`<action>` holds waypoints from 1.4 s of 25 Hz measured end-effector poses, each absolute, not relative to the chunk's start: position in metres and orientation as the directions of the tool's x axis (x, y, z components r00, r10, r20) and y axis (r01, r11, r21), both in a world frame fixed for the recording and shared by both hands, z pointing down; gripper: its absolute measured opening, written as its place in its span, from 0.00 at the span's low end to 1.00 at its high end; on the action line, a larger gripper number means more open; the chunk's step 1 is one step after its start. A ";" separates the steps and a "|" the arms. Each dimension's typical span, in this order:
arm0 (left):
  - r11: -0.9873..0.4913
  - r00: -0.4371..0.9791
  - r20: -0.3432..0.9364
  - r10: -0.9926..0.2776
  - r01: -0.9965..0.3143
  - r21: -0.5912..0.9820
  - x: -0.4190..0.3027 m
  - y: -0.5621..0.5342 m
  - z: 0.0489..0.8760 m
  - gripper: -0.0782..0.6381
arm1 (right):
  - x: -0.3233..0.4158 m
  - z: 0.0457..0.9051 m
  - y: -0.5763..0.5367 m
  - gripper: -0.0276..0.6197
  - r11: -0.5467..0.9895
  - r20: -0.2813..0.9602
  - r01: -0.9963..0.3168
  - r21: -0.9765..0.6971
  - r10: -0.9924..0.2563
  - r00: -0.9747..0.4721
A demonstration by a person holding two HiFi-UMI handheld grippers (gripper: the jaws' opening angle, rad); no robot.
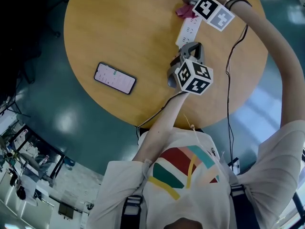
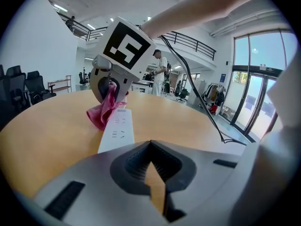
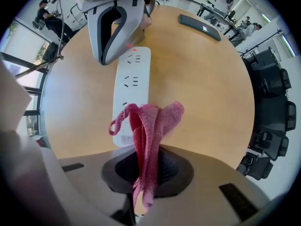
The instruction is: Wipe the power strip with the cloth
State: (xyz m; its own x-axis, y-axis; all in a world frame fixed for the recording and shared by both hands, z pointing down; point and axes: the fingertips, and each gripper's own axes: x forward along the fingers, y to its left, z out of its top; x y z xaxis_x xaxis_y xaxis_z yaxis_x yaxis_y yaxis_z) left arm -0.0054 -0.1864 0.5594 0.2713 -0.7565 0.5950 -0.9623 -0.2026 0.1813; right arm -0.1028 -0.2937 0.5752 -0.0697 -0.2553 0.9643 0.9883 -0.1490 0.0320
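On the round wooden table point(image 1: 95, 27) a smartphone point(image 1: 115, 78) lies screen up at the left, well apart from the white power strip point(image 1: 187, 31). The left gripper point(image 1: 190, 46) has its jaws pressed together with nothing between them, its tips at the strip's near end. At the far end, the right gripper point(image 3: 143, 168) pinches a pink cloth point(image 3: 153, 119) that hangs over the strip.
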 end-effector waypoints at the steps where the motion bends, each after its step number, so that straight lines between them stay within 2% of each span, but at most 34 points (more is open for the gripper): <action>1: -0.203 0.271 0.595 -0.756 -0.963 0.179 -0.005 -0.186 0.560 0.17 | -0.103 0.575 -0.294 0.10 -0.144 0.964 0.989 0.041 -0.256 -0.077; 6: -0.211 0.270 0.595 -0.757 -0.963 0.168 -0.004 -0.186 0.557 0.17 | -0.103 0.568 -0.314 0.10 -0.091 0.942 0.991 0.103 -0.310 -0.126; 8: -0.221 0.260 0.598 -0.758 -0.965 0.140 -0.004 -0.188 0.557 0.17 | -0.107 0.557 -0.319 0.10 0.036 0.934 0.979 0.203 -0.307 -0.182; 10: -0.237 0.257 0.603 -0.755 -0.965 0.113 -0.002 -0.187 0.557 0.17 | -0.114 0.535 -0.311 0.10 0.257 0.927 0.904 0.341 -0.253 -0.277; 12: -0.262 0.272 0.603 -0.750 -0.959 0.106 0.002 -0.183 0.556 0.17 | -0.118 0.501 -0.296 0.10 0.510 0.885 0.728 0.459 -0.192 -0.423; 14: -0.289 0.296 0.592 -0.749 -0.951 0.109 0.004 -0.175 0.553 0.17 | -0.114 0.460 -0.281 0.10 0.725 0.784 0.451 0.521 -0.198 -0.589; 17: -0.311 0.308 0.583 -0.752 -0.945 0.099 0.003 -0.156 0.545 0.17 | -0.082 0.409 -0.249 0.10 0.898 0.593 -0.008 0.440 -0.298 -0.748; 19: -0.300 0.296 0.543 -0.786 -0.950 0.085 -0.006 -0.147 0.527 0.17 | -0.055 0.387 -0.224 0.10 0.913 0.488 -0.246 0.327 -0.386 -0.783; 21: -0.275 0.283 0.473 -0.834 -0.957 0.088 -0.023 -0.143 0.496 0.17 | -0.031 0.373 -0.199 0.10 0.882 0.410 -0.428 0.198 -0.471 -0.781; 24: -0.253 0.272 0.346 -0.898 -0.962 0.100 -0.041 -0.131 0.433 0.17 | 0.002 0.358 -0.157 0.10 0.812 0.319 -0.584 0.012 -0.556 -0.767; 30: -0.226 0.245 0.144 -0.959 -0.964 0.139 -0.041 -0.071 0.330 0.17 | 0.045 0.342 -0.065 0.10 0.742 0.222 -0.648 -0.172 -0.612 -0.759; 35: -0.241 0.249 0.137 -0.959 -0.968 0.072 -0.021 -0.040 0.318 0.17 | 0.051 0.358 -0.012 0.10 0.736 0.225 -0.635 -0.236 -0.594 -0.772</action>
State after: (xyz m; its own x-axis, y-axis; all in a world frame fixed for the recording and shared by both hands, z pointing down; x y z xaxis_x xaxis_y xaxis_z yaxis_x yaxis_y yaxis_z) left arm -0.0205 -0.0404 0.3181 0.2488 -0.9588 0.1370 -0.9679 -0.2409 0.0718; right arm 0.0507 -0.0122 0.3584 -0.7721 -0.5943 0.2250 -0.6349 0.7356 -0.2360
